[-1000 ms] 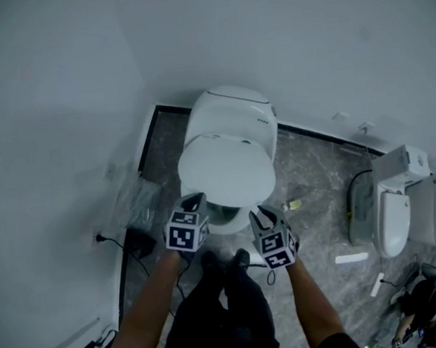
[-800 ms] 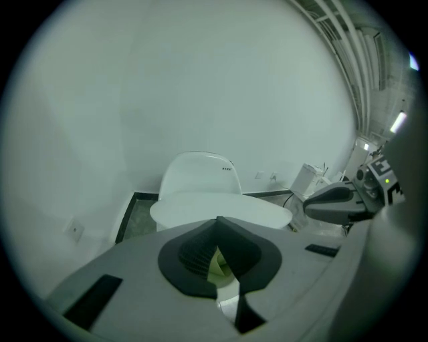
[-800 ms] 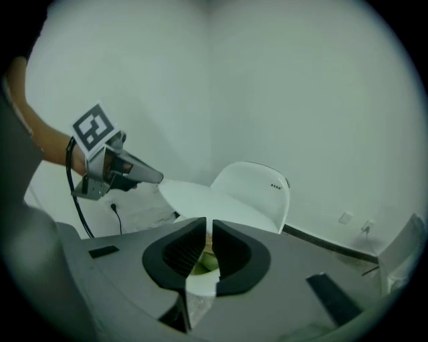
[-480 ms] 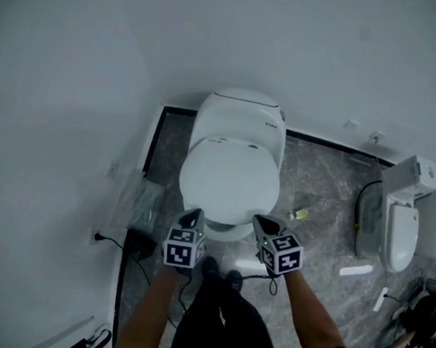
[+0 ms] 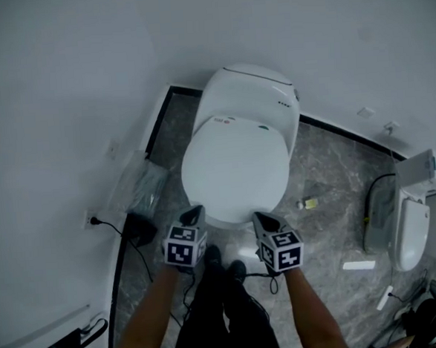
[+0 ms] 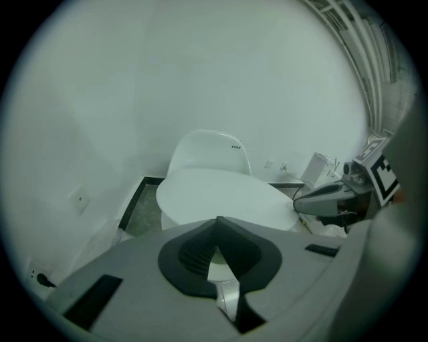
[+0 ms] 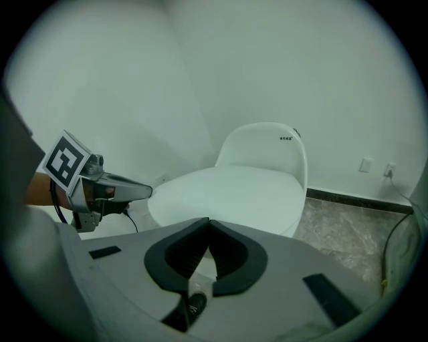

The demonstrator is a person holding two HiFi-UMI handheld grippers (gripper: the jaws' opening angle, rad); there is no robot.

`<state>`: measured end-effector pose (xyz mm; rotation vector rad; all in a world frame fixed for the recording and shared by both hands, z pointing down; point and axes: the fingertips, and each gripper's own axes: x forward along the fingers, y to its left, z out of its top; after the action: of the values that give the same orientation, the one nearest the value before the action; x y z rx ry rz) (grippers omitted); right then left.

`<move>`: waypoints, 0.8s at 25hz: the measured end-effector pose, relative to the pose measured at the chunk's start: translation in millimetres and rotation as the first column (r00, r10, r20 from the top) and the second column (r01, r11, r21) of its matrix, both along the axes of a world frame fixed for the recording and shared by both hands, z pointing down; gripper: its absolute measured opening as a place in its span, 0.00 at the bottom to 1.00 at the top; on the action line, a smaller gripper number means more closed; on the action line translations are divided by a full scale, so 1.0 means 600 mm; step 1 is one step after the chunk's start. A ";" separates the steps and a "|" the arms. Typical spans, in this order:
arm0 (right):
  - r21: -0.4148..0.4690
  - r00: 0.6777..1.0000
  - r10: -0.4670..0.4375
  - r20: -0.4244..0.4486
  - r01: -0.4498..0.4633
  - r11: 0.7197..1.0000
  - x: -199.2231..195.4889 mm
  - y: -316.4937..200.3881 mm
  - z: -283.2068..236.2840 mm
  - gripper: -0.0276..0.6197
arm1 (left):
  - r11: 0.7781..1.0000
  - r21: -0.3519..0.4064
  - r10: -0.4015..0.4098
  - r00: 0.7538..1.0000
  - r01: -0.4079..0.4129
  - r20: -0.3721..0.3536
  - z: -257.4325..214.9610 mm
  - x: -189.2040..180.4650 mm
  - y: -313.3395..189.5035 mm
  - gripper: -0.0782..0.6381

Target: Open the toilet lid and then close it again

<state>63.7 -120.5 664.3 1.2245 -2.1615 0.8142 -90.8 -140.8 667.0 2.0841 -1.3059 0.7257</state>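
Tiled bathroom, approach step: toilet lid (image 5: 236, 164) down just ahead of left gripper (image 5: 196, 210) and right gripper (image 5: 259, 218), both closed, empty; next likely hook its front edge.

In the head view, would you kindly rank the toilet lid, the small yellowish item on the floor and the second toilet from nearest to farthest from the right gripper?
From the right gripper:
1. Toilet lid, just ahead of the gripper's tips.
2. Small yellowish item, on the floor to the right.
3. Second toilet, far right.
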 end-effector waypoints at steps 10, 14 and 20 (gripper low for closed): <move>-0.024 1.000 -0.002 0.008 0.002 1.000 -0.009 0.031 0.078 0.06 | 0.999 -0.026 -0.018 0.999 0.019 0.027 0.085 -0.009 0.034 0.12; -0.035 1.000 -0.006 0.001 0.007 0.999 -0.010 0.038 0.103 0.06 | 0.999 -0.046 -0.018 0.999 0.020 0.036 0.114 -0.010 0.041 0.12; -0.050 1.000 -0.007 -0.023 0.005 0.999 -0.013 0.043 0.140 0.06 | 0.997 -0.073 -0.016 0.999 0.020 0.051 0.154 -0.012 0.046 0.12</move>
<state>56.2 -94.6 748.2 1.1961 -2.1126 0.8429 -97.9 -113.0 759.4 2.0050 -1.3034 0.8110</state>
